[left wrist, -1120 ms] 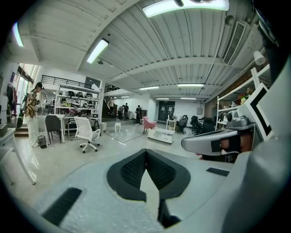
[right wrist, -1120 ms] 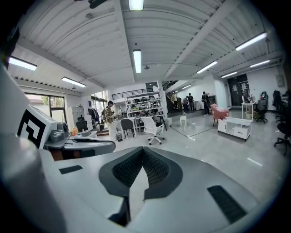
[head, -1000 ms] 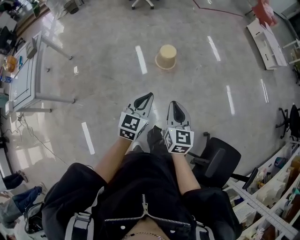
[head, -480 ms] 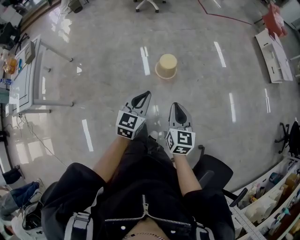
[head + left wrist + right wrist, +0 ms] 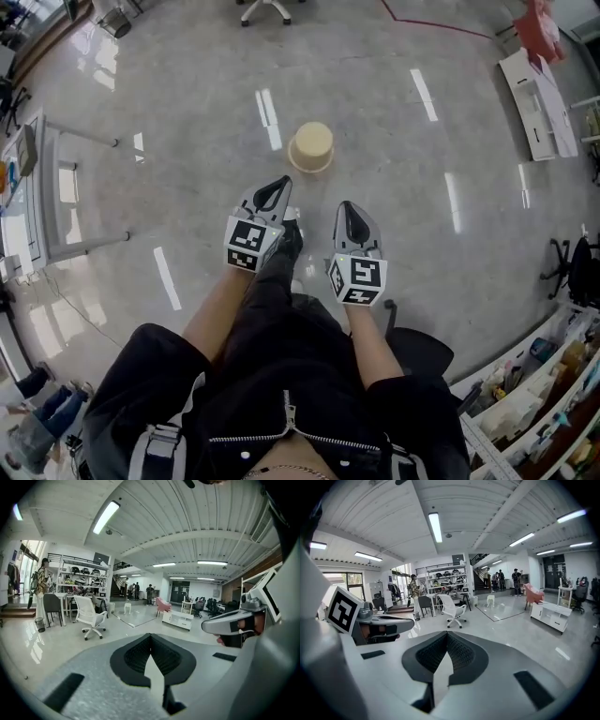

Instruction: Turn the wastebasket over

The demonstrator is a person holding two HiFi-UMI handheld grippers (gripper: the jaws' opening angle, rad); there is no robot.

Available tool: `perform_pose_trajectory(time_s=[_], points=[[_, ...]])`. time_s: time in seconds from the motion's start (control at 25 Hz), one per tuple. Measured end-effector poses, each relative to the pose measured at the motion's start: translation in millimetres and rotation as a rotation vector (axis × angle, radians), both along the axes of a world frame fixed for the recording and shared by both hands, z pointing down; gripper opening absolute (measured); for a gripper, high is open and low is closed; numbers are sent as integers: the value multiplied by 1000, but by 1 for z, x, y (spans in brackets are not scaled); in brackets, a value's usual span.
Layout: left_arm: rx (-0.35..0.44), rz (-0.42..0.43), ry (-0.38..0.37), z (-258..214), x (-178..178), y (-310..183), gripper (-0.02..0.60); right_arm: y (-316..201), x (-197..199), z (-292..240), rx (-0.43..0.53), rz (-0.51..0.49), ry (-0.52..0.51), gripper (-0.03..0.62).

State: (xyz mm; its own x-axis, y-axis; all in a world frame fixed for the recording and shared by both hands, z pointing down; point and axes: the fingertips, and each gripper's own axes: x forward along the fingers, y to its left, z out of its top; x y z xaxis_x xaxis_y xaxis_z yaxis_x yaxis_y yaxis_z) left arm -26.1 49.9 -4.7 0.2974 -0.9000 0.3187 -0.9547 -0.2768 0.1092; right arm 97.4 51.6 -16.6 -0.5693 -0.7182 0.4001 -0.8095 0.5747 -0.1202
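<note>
A tan wastebasket (image 5: 310, 147) stands upside down on the grey floor, its closed bottom facing up, ahead of both grippers. My left gripper (image 5: 277, 185) is shut and empty, just short of the basket and slightly left of it. My right gripper (image 5: 347, 208) is shut and empty too, a little farther back and to the right. In the left gripper view the left gripper (image 5: 150, 637) has its jaws closed tip to tip, and the right gripper (image 5: 234, 623) shows beside it. The right gripper view shows the right gripper (image 5: 446, 635) closed; the basket is hidden below both.
A white desk (image 5: 47, 187) stands at the left of the head view. A white office chair (image 5: 265, 7) is far ahead; a black chair (image 5: 417, 349) sits behind my right side. White shelving (image 5: 534, 89) lies at the right. Several people stand far off in the gripper views.
I have walked forward with both shut grippers held out; the wastebasket now lies nearer, just ahead of the left gripper's tips. The desk has slid back along the left.
</note>
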Motion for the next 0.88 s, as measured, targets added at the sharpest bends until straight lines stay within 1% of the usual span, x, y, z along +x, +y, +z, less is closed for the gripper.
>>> perform_pose_trajectory(time_s=[0.24, 0.4, 0.52, 0.72, 0.88], points=[[-21, 38, 2, 24, -31, -98, 3, -101, -35, 25, -27, 2, 40, 9], [-39, 47, 3, 67, -54, -142, 3, -153, -56, 61, -27, 5, 57, 9], [-38, 35, -3, 97, -62, -167, 3, -187, -58, 88, -26, 5, 63, 9], [-24, 32, -18, 161, -66, -206, 3, -229, -63, 159, -16, -33, 81, 9], [-10, 11, -33, 230, -81, -223, 3, -246, -69, 235, -25, -61, 89, 9]])
